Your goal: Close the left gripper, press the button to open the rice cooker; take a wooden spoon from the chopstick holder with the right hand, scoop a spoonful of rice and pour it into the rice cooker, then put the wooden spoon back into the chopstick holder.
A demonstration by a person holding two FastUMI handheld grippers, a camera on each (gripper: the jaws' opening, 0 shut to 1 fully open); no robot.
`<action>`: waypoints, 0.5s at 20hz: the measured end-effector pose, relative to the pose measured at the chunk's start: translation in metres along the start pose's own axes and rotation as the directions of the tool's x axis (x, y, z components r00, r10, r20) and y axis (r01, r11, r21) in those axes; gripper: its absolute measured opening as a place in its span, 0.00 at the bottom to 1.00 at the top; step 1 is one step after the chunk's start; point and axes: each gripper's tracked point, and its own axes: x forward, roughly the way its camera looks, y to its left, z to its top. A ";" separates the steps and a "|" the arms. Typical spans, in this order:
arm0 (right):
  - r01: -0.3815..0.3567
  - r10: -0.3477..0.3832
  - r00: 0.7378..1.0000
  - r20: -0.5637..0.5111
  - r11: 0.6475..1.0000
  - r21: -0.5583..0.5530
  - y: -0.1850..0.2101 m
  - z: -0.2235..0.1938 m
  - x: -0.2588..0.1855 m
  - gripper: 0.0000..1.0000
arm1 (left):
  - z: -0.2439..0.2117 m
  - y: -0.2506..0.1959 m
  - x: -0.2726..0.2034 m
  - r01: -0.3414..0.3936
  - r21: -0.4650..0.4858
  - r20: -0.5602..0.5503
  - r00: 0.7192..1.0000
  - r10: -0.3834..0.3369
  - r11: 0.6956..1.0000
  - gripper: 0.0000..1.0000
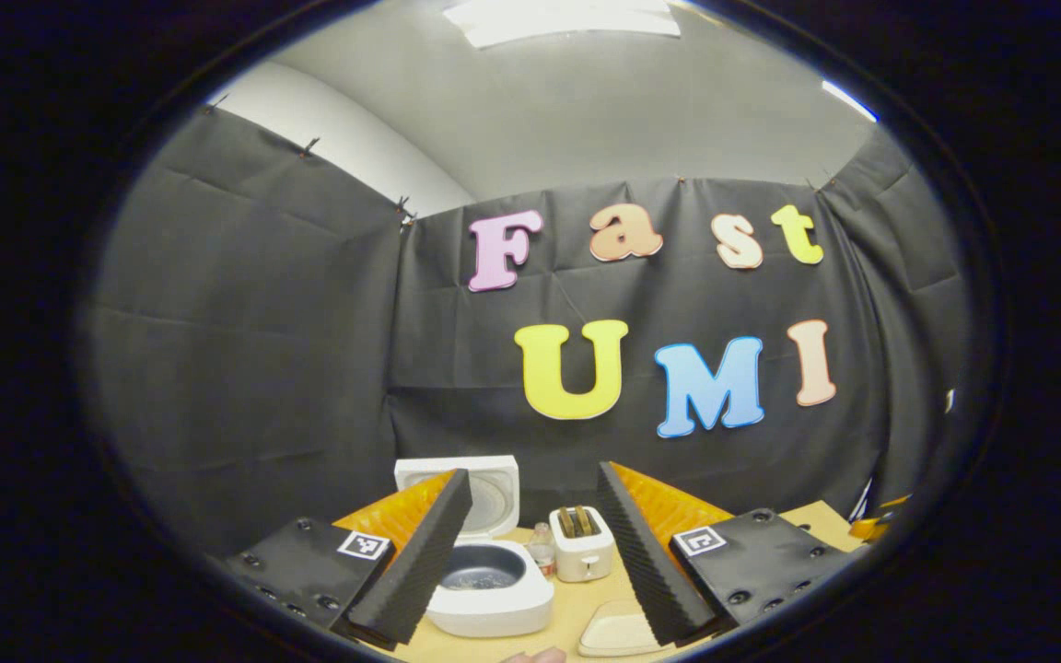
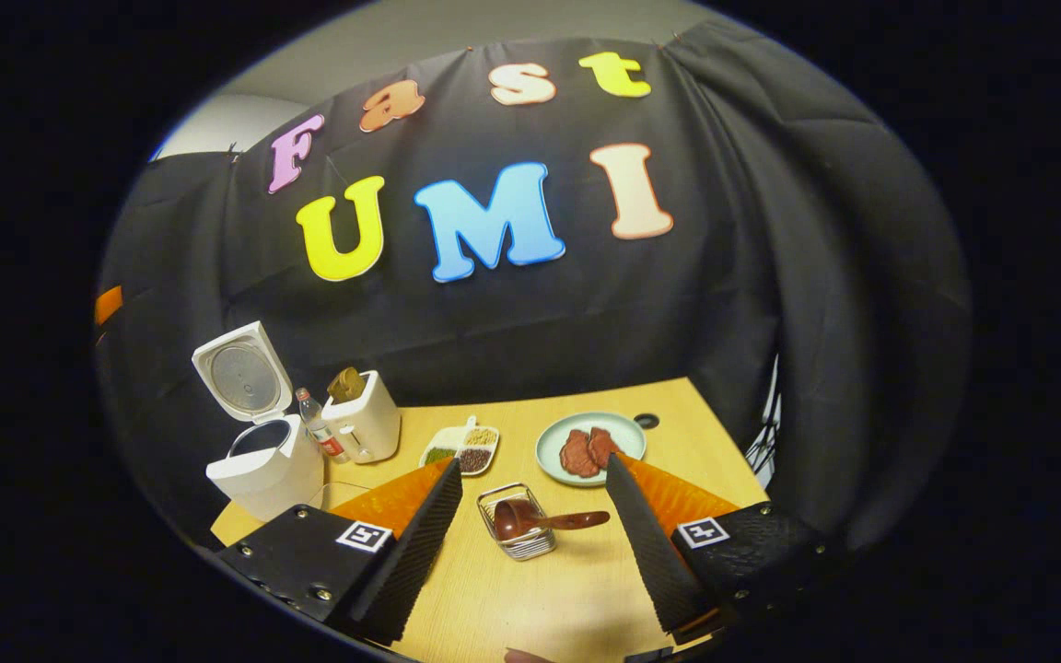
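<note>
Ceiling panel [image 1: 563, 18] overhead gives glare in the left gripper view. Tabletop [image 2: 567, 589] evenly lit, soft short shadows. Strong fisheye bending and dimming toward the edges. Focus sharp centrally.

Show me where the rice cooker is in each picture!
Left gripper view: the rice cooker sits low in the middle, lid up, between the left gripper fingers.
Right gripper view: the rice cooker stands at the table's far left, lid up.
Shared landmark: the white toaster just right of the cooker.
</note>
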 end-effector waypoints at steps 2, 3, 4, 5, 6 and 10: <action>0.007 -0.007 1.000 0.001 0.999 0.051 -0.028 -0.024 0.030 0.97 | 0.001 -0.001 -0.012 -0.051 0.001 -0.015 0.999 0.051 0.999 0.96; 0.031 -0.032 0.999 0.010 0.998 0.055 -0.045 -0.032 0.046 0.97 | -0.001 -0.002 -0.018 -0.074 0.022 -0.027 0.997 0.074 0.997 0.96; 0.028 -0.029 1.000 0.011 0.997 0.073 -0.052 -0.043 0.058 0.97 | -0.005 -0.007 -0.026 -0.086 0.046 -0.044 0.995 0.088 0.995 0.96; 0.015 -0.015 1.000 0.004 0.994 0.105 -0.055 -0.053 0.072 0.96 | -0.009 -0.013 -0.032 -0.090 0.066 -0.060 0.994 0.094 0.994 0.96; 0.001 0.001 1.000 -0.009 0.989 0.145 -0.056 -0.063 0.082 0.92 | -0.012 -0.021 -0.038 -0.088 0.083 -0.074 0.993 0.095 0.993 0.96; -0.041 0.060 0.996 -0.066 0.964 0.262 -0.046 -0.089 0.117 0.93 | -0.028 -0.048 -0.050 -0.063 0.106 -0.120 0.990 0.076 0.992 0.96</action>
